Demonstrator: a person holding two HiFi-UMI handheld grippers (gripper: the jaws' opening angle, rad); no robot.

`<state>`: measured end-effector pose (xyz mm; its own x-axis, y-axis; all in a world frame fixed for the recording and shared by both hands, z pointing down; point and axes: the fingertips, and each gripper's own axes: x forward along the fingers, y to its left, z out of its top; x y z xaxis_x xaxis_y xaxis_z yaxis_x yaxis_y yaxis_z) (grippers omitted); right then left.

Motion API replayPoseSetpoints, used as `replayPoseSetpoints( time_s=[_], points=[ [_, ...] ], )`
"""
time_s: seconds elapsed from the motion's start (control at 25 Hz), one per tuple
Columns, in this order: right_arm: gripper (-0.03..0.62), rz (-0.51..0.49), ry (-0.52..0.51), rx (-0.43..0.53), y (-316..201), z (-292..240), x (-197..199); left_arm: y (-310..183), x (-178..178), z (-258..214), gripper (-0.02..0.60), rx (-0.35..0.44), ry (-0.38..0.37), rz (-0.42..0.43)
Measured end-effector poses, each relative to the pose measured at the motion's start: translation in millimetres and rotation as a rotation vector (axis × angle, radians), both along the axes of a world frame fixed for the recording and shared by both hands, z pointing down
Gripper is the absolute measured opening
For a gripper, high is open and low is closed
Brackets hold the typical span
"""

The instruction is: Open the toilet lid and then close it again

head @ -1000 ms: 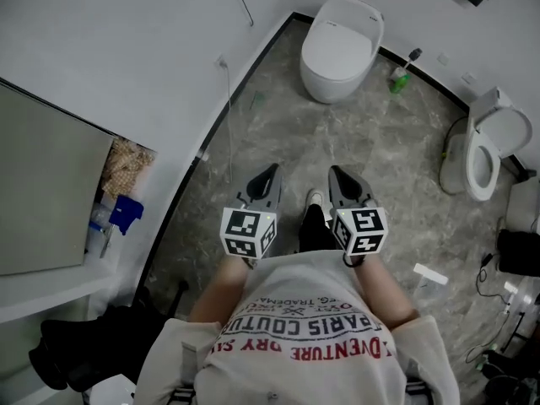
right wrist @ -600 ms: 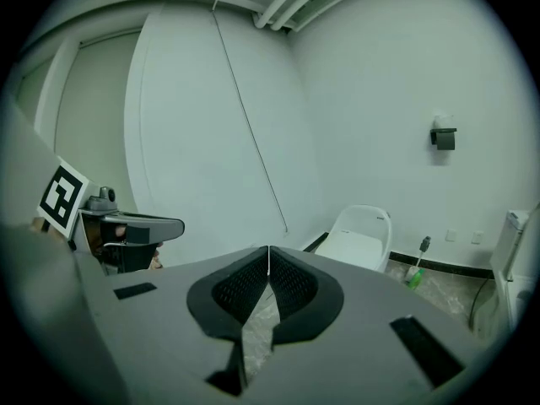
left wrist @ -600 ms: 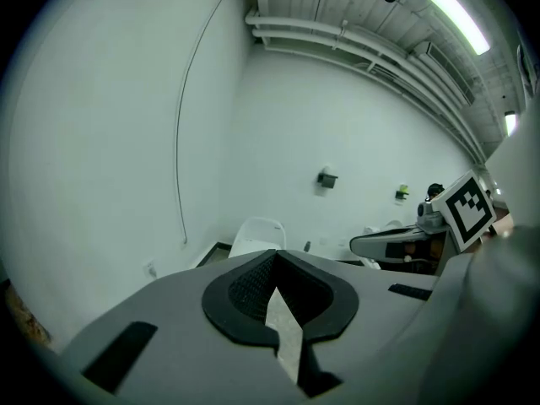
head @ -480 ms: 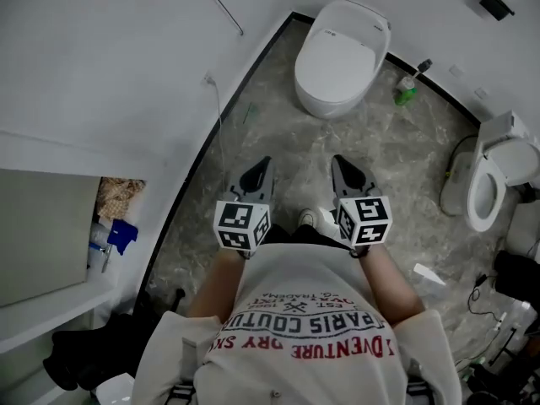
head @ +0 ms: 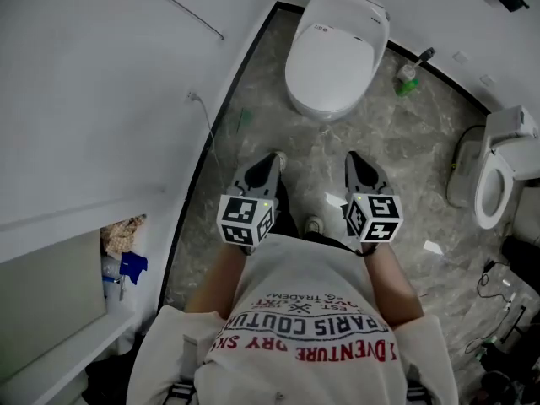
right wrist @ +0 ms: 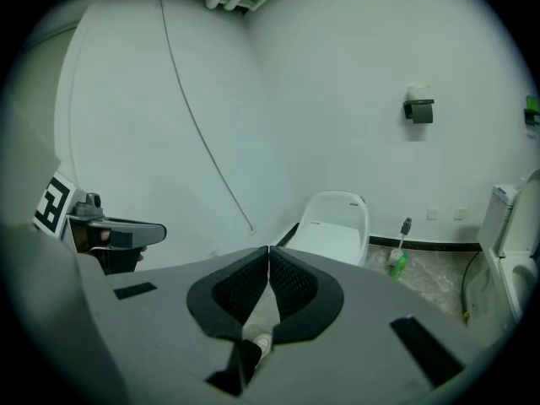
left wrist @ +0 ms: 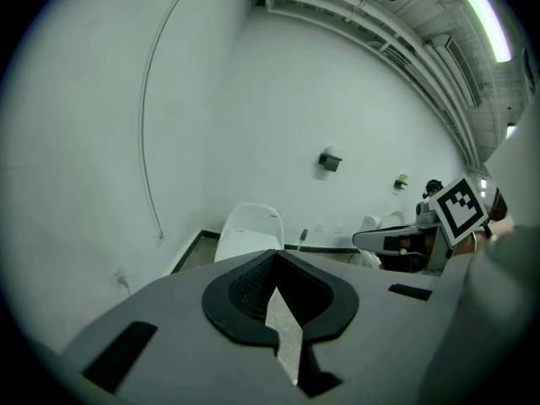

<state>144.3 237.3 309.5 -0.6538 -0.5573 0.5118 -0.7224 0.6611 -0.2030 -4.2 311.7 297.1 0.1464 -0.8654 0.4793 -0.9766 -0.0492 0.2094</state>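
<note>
Toilet: the white toilet stands against the wall at twelve o'clock from the person, well apart from both grippers; the left gripper view and the right gripper view also show it ahead.
Lid: the lid lies flat and shut over the bowl, untouched.
Left gripper: the left gripper is held at about eleven o'clock from the person's chest and points toward the toilet; its jaws are pressed together with nothing between them.
Right gripper: the right gripper rides level with it at one o'clock, jaws likewise together and empty (only floor and a shoe show past the pads).
Change: compared with a second ago the toilet sits larger and higher in the head view, and less grey floor lies between it and the grippers; the person has walked toward it with both grippers carried side by side.
Meaning for the task: this is the approach, and opening has not begun; the grippers probably need to come closer still to reach the lid's front edge.
Other things: a green bottle stands at two o'clock from the toilet, and a second toilet with its seat exposed sits at three o'clock.
</note>
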Motion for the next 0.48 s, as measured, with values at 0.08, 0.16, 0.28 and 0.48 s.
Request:
replayPoseSetpoints(
  time_s=[0.08,0.16,0.28,0.48],
  points=[
    [0.014,0.043,0.020,-0.006,-30,9,-14,-37,-14,11,0.006,-0.018,0.006,0.060],
    [0.014,0.082,0.043,-0.014,-61,18,-30,-76,-29,23,0.006,-0.040,0.001,0.130],
    [0.014,0.132,0.083,-0.040,-98,38,-56,-128,-49,46,0.006,-0.080,-0.017,0.260],
    [0.014,0.156,0.139,-0.065,-144,75,-102,-190,-83,91,0.006,-0.149,-0.034,0.444]
  ],
)
